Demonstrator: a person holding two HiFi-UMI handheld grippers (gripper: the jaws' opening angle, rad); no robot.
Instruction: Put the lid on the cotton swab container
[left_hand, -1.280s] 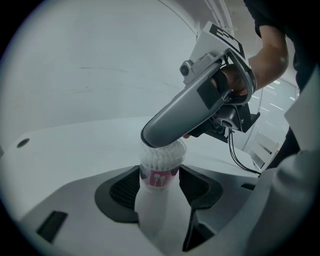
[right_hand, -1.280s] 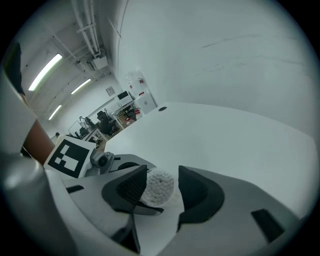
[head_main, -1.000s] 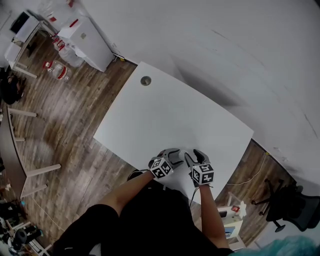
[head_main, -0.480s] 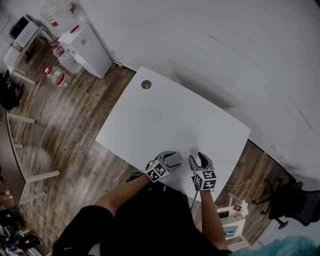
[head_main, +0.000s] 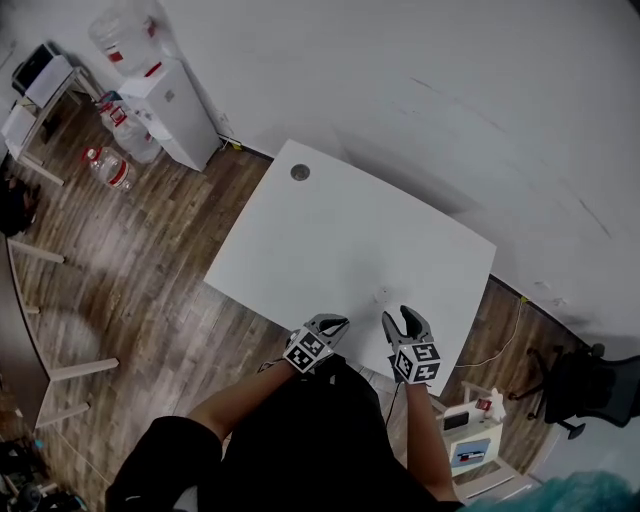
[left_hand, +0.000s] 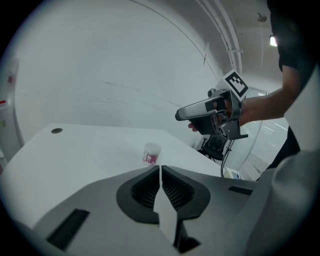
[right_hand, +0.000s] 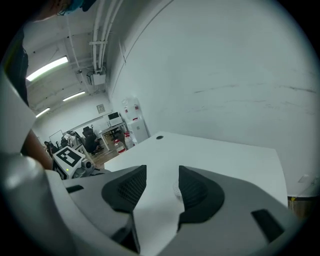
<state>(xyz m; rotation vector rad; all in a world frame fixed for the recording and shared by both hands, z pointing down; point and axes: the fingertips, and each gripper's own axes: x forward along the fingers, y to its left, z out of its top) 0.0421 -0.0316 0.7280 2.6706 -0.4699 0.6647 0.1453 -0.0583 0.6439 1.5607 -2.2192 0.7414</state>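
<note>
The cotton swab container (head_main: 382, 296), a small clear cylinder with a red label, stands upright on the white table (head_main: 330, 230) near its front edge. In the left gripper view the container (left_hand: 151, 153) seems to have a pale lid on top. My left gripper (head_main: 338, 323) hangs just short of it; its jaws (left_hand: 160, 168) have just been closing and meet with nothing between them. My right gripper (head_main: 398, 320) is open and holds nothing. In the right gripper view, beyond the right gripper (right_hand: 162, 172), a sliver of the container (right_hand: 176, 190) shows by the right jaw.
A round cable hole (head_main: 299, 171) sits at the table's far corner. A white cabinet (head_main: 175, 100) and water bottles (head_main: 108, 165) stand on the wooden floor at the left. An office chair (head_main: 585, 385) is at the right.
Both grippers have drawn back from the container toward the table's front edge and risen. The left jaws went from open to shut. The container, hidden between the grippers before, now stands alone.
</note>
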